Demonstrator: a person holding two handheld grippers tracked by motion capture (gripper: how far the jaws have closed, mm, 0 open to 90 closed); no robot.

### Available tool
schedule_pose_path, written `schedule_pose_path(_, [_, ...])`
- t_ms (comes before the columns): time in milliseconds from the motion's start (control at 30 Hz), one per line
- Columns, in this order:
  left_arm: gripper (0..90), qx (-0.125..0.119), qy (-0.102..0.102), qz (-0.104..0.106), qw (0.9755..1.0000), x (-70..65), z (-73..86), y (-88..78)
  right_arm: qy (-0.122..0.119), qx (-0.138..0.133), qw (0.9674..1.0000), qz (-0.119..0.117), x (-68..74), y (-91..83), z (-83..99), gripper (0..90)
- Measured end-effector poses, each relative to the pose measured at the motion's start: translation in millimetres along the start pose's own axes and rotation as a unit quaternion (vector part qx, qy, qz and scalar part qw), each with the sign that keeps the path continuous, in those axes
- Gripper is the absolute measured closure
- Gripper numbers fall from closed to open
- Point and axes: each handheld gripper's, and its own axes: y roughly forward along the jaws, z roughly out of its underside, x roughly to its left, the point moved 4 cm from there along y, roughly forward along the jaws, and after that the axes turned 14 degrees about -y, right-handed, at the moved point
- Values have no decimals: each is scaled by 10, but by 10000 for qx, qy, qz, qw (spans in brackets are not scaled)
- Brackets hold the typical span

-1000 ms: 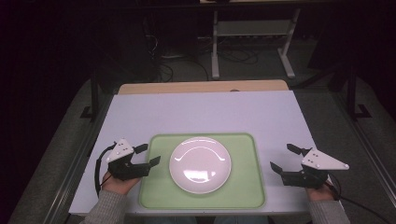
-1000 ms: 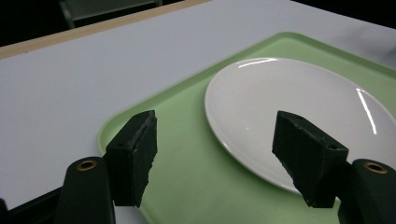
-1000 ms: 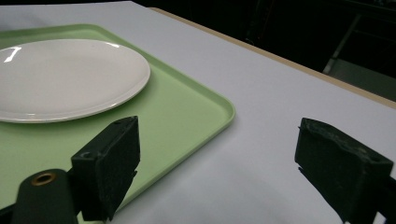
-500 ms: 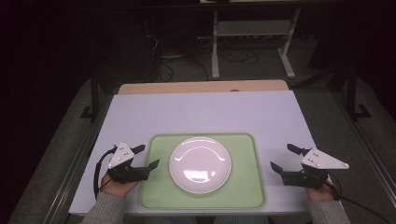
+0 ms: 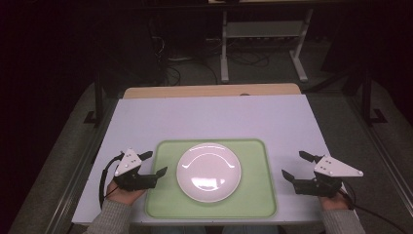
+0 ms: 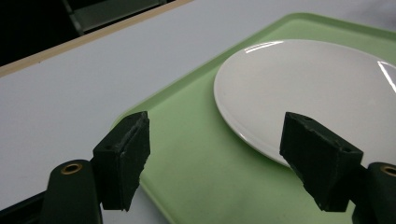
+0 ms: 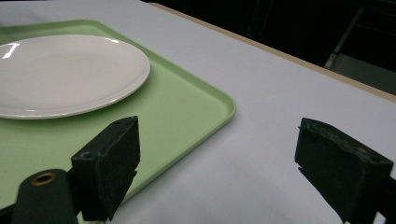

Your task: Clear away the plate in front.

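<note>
High view: a pale table point(image 5: 214, 114) fills the middle of the frame, with dark floor around it. On its near half, low in the center, lies a green tray point(image 5: 253, 195), its long side running left to right. A round white plate point(image 5: 209, 171) sits on the tray, a little left of the tray's middle. At lower left, the left gripper point(image 5: 156, 164) is held by a hand point(image 5: 125, 194) and points right toward the tray; its jaws have just been opening and stand wide apart with nothing between them, one tip over the tray's left edge. At lower right, the right gripper point(image 5: 296, 165) points left, jaws also wide and empty, standing apart from the tray's right edge over bare table. The left gripper looks the nearer of the two to the plate.

Left gripper view: two black jaws rise from the bottom corners, far apart, holding nothing. Between them lies the tray point(image 6: 196, 158), with its raised edge running from lower left to upper right. The plate point(image 6: 308, 88) lies ahead and toward the right of the frame, its near rim just beyond the right-hand jaw.

Right gripper view: two black jaws rise from the bottom, spread wide and empty. The tray point(image 7: 187, 107) shows its rounded corner at center, just ahead of the left-hand jaw. The plate point(image 7: 65, 72) lies at upper left, well off to the left of the gap, so this gripper would need to swing left to meet it.
</note>
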Motion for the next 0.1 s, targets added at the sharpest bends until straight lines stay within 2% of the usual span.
schedule_pose_path(100, [241,-5,-6,2,10000,3,-1,-4,-5,-3,10000,0,-1,1,-1,132])
